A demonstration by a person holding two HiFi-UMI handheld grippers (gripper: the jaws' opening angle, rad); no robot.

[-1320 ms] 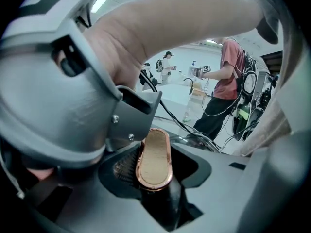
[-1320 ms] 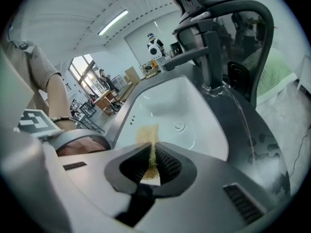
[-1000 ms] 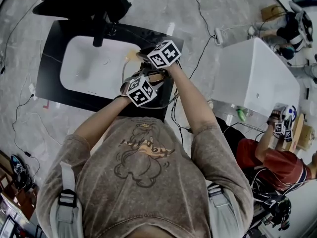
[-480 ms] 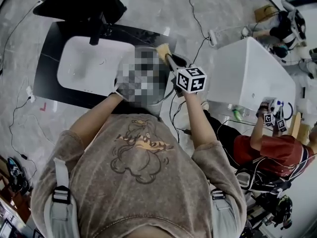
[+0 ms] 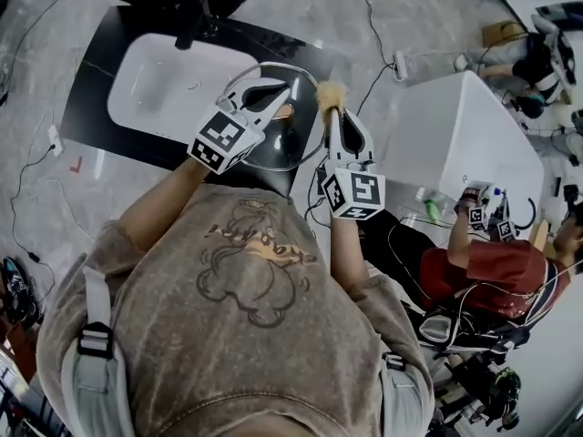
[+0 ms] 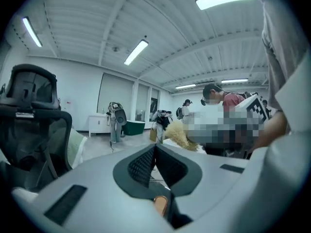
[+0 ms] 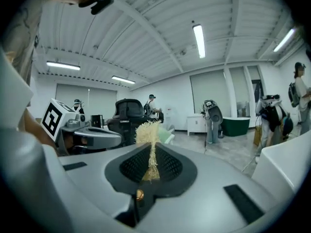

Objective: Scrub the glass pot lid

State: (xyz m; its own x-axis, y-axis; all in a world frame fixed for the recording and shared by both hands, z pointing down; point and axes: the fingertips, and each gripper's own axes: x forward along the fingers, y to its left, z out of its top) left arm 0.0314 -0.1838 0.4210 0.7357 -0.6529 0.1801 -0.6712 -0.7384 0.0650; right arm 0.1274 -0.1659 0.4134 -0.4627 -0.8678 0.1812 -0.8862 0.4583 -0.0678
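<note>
Jaws of the left gripper (image 5: 278, 91) stand pressed together at the right end of the white sink (image 5: 123, 85); whether they nip anything cannot be told; glass pot lid (image 5: 299, 146) lies beneath them, over the black table (image 5: 146, 144); right gripper (image 5: 331, 109) jaws clamp a straw-coloured scrubber (image 5: 330, 91) at the lid's right rim.

Bright, even overhead light, fisheye-warped edges

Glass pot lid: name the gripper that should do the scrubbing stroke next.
Right. The right tongs pinch the fibrous scrubber, its tuft close beside the glass pot lid. The left tongs are shut on the lid, steadying it, so not free.
</note>
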